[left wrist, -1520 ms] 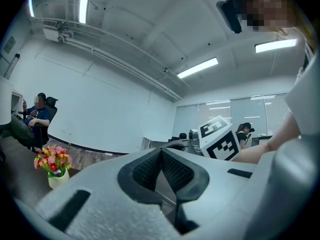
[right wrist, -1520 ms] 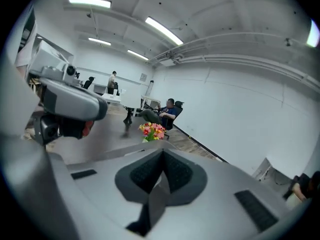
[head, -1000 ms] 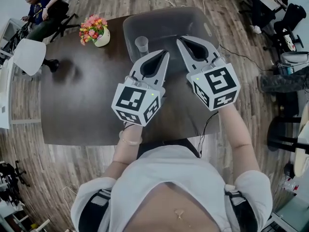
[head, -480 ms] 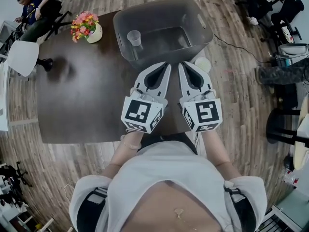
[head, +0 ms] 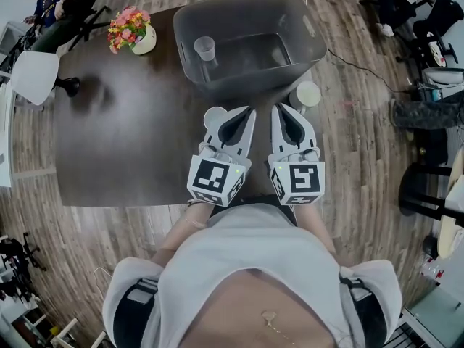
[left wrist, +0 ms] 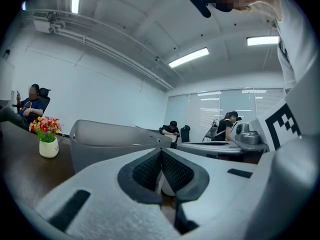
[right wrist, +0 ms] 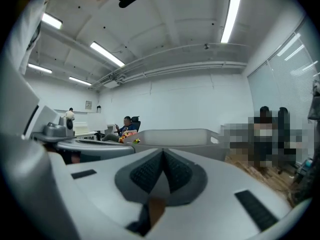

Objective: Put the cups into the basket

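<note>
1. View from above: dark table (head: 123,151), grey basket (head: 310,38) at its far side, flower pot (head: 132,38) further left.
2. Inside the grey basket, 1 clear cup (head: 205,48), upright near the left wall.
3. Still outside, on the table, 2 white cups: near cup (head: 214,116) just beside the tip of the left gripper (head: 248,111), on its left. Far cup (head: 307,93) close to the basket's front right corner, ahead of the right gripper (head: 280,109).
4. Both grippers side by side over the near part of the table, each with jaws pressed together and gripping nothing.
5. Hazard: pushing or toppling a cup by arriving with jaws closed instead of straddling it.
6. Hazard: far cup seemingly near the table's right edge, so risk of a nudge sending it to the floor.
7. Hazard: crushing or losing a light cup through a hard or off-centre squeeze.
</note>
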The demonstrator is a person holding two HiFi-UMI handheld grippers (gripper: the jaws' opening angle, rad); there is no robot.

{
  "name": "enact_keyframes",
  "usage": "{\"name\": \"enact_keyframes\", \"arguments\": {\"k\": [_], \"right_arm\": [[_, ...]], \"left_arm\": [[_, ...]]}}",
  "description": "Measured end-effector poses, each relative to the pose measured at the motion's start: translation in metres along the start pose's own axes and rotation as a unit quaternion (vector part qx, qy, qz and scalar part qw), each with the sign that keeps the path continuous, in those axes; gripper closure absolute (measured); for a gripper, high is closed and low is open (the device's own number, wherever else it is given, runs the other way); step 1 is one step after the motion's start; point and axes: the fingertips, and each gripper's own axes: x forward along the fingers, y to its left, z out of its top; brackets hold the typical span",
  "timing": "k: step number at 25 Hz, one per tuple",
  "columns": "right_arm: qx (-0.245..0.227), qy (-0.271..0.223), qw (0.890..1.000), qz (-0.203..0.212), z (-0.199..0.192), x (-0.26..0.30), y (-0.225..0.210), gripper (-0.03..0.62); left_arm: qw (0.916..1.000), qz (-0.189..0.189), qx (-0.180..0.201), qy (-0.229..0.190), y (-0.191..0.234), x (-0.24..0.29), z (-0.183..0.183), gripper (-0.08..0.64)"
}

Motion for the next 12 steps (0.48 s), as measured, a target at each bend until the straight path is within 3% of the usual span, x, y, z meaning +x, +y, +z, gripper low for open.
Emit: {"name": "enact_keyframes", "arguments": {"k": [12], "right_arm": [[0.011, 0.012, 1.0, 0.016, -0.0049, 0.0002, 0.0068, 0.58]], "left_arm": [[0.9999, 0.007, 0.014, 0.005, 0.0044, 0.0, 0.0015, 0.549]]}}
